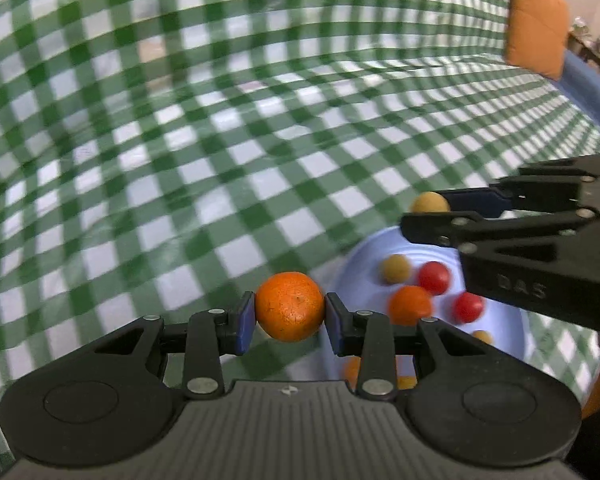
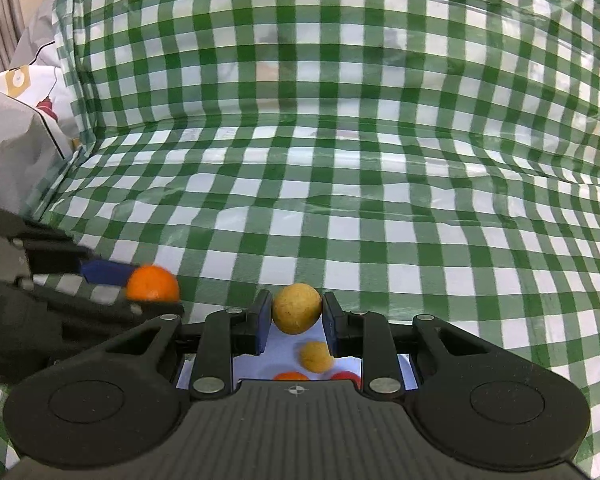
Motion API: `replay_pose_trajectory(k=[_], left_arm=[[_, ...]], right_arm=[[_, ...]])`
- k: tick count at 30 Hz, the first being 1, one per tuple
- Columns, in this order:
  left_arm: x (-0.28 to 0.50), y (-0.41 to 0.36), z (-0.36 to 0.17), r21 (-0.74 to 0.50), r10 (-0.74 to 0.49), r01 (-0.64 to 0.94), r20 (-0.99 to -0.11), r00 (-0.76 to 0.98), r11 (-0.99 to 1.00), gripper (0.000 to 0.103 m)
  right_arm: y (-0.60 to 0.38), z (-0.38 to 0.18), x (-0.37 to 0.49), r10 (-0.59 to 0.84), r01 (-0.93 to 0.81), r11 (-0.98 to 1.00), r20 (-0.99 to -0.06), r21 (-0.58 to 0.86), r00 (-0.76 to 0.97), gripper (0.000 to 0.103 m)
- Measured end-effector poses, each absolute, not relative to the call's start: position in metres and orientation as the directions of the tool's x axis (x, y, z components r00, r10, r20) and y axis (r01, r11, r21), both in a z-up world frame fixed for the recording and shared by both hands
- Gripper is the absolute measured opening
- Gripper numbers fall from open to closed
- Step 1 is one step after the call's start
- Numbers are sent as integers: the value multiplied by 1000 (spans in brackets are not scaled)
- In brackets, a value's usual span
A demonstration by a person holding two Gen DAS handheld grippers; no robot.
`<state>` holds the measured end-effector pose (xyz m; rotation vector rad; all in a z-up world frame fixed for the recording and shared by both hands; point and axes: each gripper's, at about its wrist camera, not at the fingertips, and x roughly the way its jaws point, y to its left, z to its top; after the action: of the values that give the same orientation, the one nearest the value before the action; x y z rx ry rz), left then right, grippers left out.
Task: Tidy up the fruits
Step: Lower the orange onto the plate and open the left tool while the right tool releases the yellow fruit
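My left gripper (image 1: 290, 312) is shut on an orange mandarin (image 1: 290, 306), held above the green checked cloth just left of a pale blue plate (image 1: 364, 256). The plate holds several small fruits: yellow (image 1: 396, 269), red (image 1: 434, 278) and orange (image 1: 410, 305). My right gripper (image 2: 296, 314) is shut on a small yellow fruit (image 2: 297, 308) above the plate (image 2: 280, 344). It also shows in the left wrist view (image 1: 430, 210) at the right. The left gripper with the mandarin (image 2: 153, 283) shows at the left of the right wrist view.
The green-and-white checked cloth (image 2: 340, 160) covers the whole surface and rises at the back. An orange cushion (image 1: 536, 20) lies at the far right. Grey and white bedding (image 2: 16, 128) lies at the left edge.
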<state>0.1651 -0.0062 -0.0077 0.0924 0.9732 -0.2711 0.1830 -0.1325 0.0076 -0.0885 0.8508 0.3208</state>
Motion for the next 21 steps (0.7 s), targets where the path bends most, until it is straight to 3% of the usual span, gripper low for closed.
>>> replay_pose_trajectory(k=[9, 17, 20, 21], left_arm=[[148, -47, -11, -114, -349, 464, -816, 461, 879, 40], [144, -55, -12, -143, -390, 492, -804, 449, 859, 40], [144, -55, -11, -146, -399, 503, -803, 442, 852, 56], [143, -54, -10, -141, -400, 507, -799, 448, 850, 56]], right_arm=[[-152, 6, 182, 222, -280, 959, -756, 53, 616, 28], [-161, 11, 181, 228, -267, 961, -747, 71, 624, 28], [-165, 11, 180, 238, -270, 959, -752, 83, 615, 29], [-167, 11, 180, 240, -267, 960, -753, 88, 613, 34]])
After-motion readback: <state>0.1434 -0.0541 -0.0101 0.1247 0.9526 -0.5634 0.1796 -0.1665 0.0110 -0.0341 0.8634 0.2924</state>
